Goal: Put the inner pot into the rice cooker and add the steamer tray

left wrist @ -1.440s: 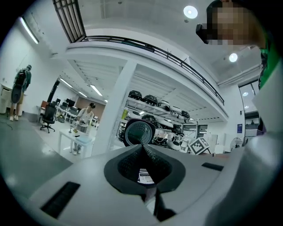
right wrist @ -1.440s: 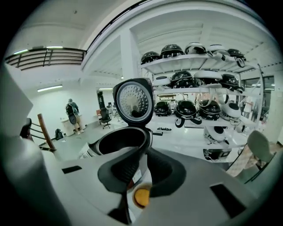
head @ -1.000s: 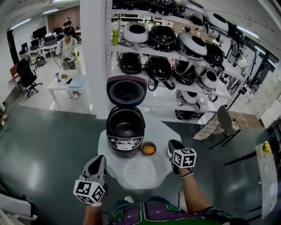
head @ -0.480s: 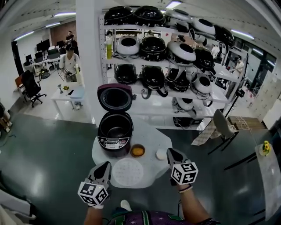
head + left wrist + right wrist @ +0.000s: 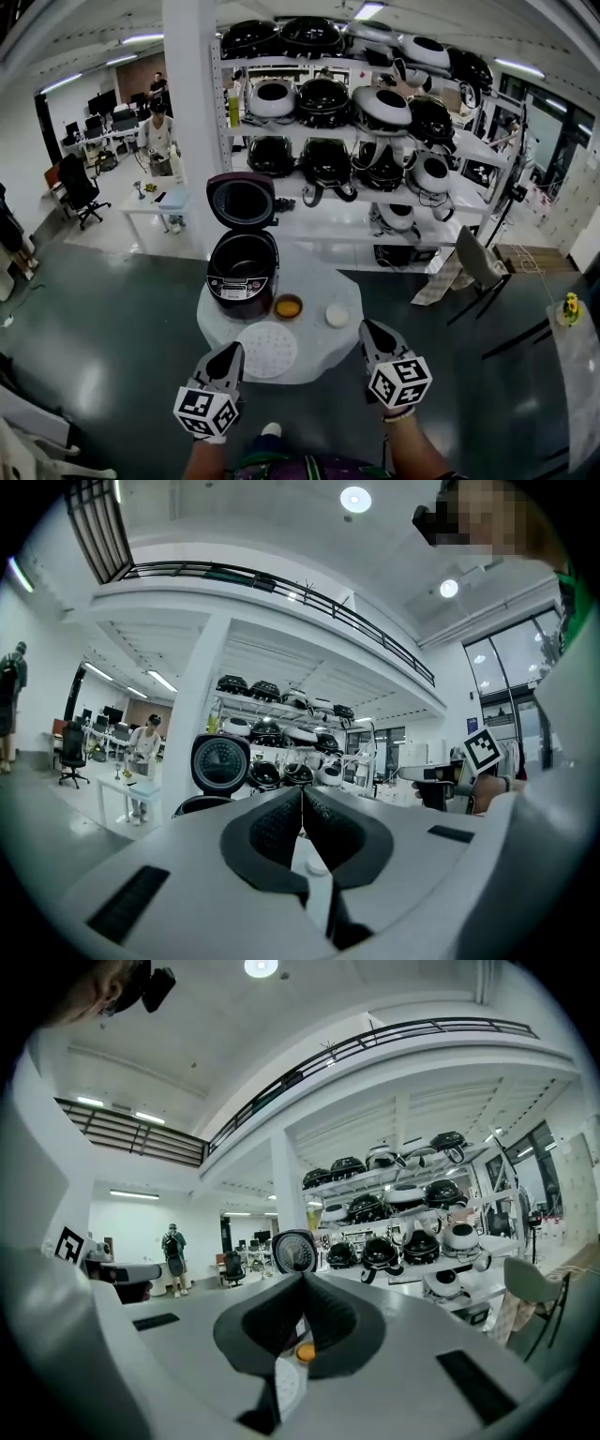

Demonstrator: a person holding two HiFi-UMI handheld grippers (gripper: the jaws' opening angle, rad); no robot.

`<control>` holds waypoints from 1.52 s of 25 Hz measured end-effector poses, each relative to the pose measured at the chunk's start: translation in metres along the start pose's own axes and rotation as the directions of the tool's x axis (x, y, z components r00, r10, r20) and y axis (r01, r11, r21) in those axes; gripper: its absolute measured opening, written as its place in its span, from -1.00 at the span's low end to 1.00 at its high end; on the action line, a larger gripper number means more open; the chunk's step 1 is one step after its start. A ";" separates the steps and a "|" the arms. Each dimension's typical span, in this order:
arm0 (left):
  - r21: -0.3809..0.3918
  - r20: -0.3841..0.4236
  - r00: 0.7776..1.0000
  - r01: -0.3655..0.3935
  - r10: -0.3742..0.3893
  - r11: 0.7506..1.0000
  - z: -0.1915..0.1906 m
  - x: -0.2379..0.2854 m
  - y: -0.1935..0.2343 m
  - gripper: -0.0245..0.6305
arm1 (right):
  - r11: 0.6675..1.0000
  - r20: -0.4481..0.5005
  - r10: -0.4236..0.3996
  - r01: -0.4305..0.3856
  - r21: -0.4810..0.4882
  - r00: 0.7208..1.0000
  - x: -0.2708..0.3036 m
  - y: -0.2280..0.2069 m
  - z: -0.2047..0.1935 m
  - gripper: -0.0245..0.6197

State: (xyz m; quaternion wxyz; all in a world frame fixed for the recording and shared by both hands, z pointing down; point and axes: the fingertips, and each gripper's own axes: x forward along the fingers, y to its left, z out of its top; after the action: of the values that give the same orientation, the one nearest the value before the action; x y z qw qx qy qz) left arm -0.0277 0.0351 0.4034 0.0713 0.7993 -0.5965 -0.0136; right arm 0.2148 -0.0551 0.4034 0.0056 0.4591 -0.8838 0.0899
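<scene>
The rice cooker (image 5: 242,274) stands at the far left of a small round white table (image 5: 314,347). Its lid (image 5: 242,200) is up and a dark round well shows inside. The white perforated steamer tray (image 5: 266,350) lies flat on the table in front of the cooker. My left gripper (image 5: 232,350) is shut and empty, held short of the table's near edge, by the tray. Off the table's right edge, my right gripper (image 5: 368,327) is also shut and empty. The left gripper view shows shut pads (image 5: 281,822) and the lid (image 5: 220,764). The right gripper view shows the tray (image 5: 289,1387) below its jaws.
An orange bowl (image 5: 288,307) and a small white dish (image 5: 337,315) sit on the table right of the cooker. Shelves of rice cookers (image 5: 375,112) stand behind, beside a white pillar (image 5: 187,122). A folding chair (image 5: 478,264) stands at the right. A person (image 5: 157,131) stands at a far desk.
Both grippers have drawn back from the table towards me, and the right one has lifted off the table's right side. The table and cooker now look further away.
</scene>
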 end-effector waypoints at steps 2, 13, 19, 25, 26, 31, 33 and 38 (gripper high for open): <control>0.007 0.001 1.000 -0.005 0.005 1.000 0.001 0.000 0.003 -0.85 | 1.000 0.015 0.001 -0.001 -0.008 1.000 -0.003 0.002 0.005 -0.90; -0.020 -0.007 0.996 0.092 -0.092 0.996 -0.002 0.021 0.035 -0.24 | 0.999 0.041 0.018 -0.017 -0.034 0.999 -0.004 0.018 0.025 -0.90; 0.045 -0.119 0.992 0.044 -0.038 0.998 -0.038 0.040 0.069 -0.23 | 0.999 0.039 0.011 -0.009 -0.037 0.999 -0.001 0.025 0.024 -0.90; 0.037 -0.180 0.983 0.037 -0.030 0.999 -0.070 0.060 0.102 -0.23 | 0.998 0.024 0.016 -0.014 -0.059 1.000 0.024 0.036 0.019 -0.90; 0.044 -0.196 0.980 0.045 -0.036 0.998 -0.076 0.064 0.107 -0.23 | 0.998 0.021 0.015 -0.014 -0.057 1.000 0.027 0.037 0.018 -0.90; 0.061 -0.286 0.956 0.076 -0.055 0.995 -0.116 0.077 0.127 -0.24 | 0.998 -0.022 0.006 -0.008 -0.060 1.000 0.042 0.045 0.002 -0.90; 0.055 -0.324 0.944 0.084 -0.062 0.995 -0.132 0.083 0.137 -0.24 | 0.998 -0.035 -0.002 0.000 -0.056 0.999 0.049 0.046 -0.003 -0.90; 0.020 -0.409 0.907 0.117 -0.099 0.993 -0.168 0.095 0.159 -0.24 | 0.999 -0.074 -0.006 0.002 -0.049 0.997 0.075 0.057 -0.015 -0.90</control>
State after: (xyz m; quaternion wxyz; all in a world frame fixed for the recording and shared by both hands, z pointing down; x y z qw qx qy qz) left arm -0.1341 -0.0831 0.5962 0.1754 0.8177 -0.5237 0.1624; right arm 0.1240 -0.0817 0.4163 0.0496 0.4570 -0.8840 0.0853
